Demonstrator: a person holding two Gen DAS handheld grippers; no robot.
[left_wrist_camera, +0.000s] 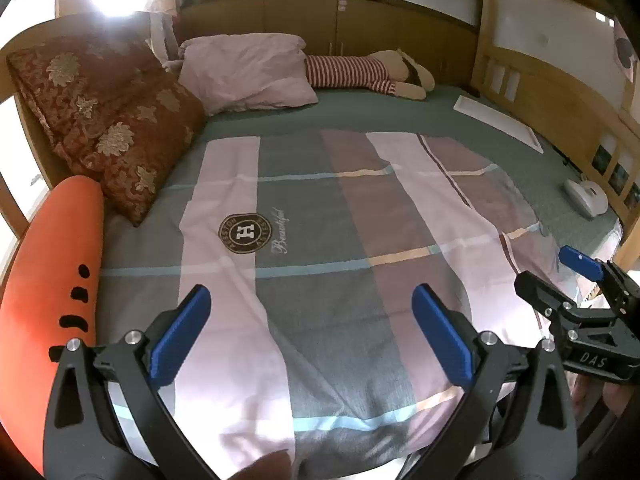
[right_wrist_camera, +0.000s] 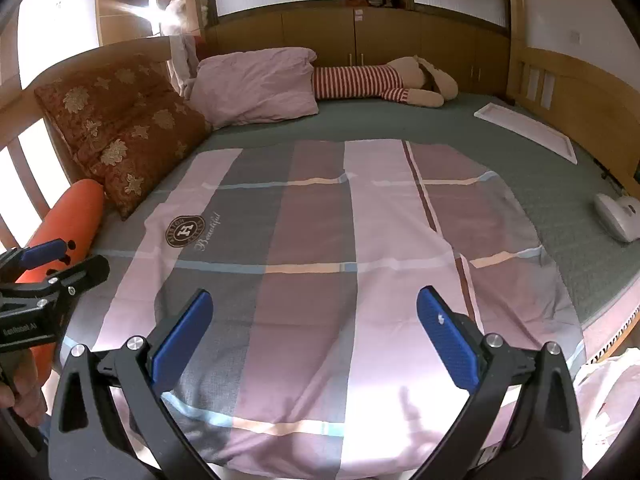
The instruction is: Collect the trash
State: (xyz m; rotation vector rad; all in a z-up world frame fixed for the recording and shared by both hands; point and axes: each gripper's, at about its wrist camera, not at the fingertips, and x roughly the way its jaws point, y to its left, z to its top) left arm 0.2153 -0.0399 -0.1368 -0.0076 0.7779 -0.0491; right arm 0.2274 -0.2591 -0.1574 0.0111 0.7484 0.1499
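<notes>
1. The left tool [left_wrist_camera: 311, 300] hovered over the near end of the bed [left_wrist_camera: 384, 112], its blue pads spread wide with nothing between them.
2. The right tool [right_wrist_camera: 314, 306] was likewise released, pads well apart over the striped duvet [right_wrist_camera: 320, 240], holding nothing.
3. Each tool appeared at the edge of the other's view; only one blue pad of each was visible there, the rest cut off by the frame.
4. No item clearly identifiable as trash could be made out. The nearest candidates were a flat white tray-like object [right_wrist_camera: 528, 130] on the green sheet by the right bed rail and a white device [right_wrist_camera: 618, 216] lying nearer; what either one was could not be determined.
5. A pink pillow [left_wrist_camera: 244, 74] hid the lower part of a stuffed toy [left_wrist_camera: 360, 72] in a red-striped shirt at the far side.
6. A red floral cushion [left_wrist_camera: 108, 120] leaned on the left rail, touching an orange plush [left_wrist_camera: 48, 280] cut off at the frame edge.
7. Glare at upper left washed out the detail there.
</notes>
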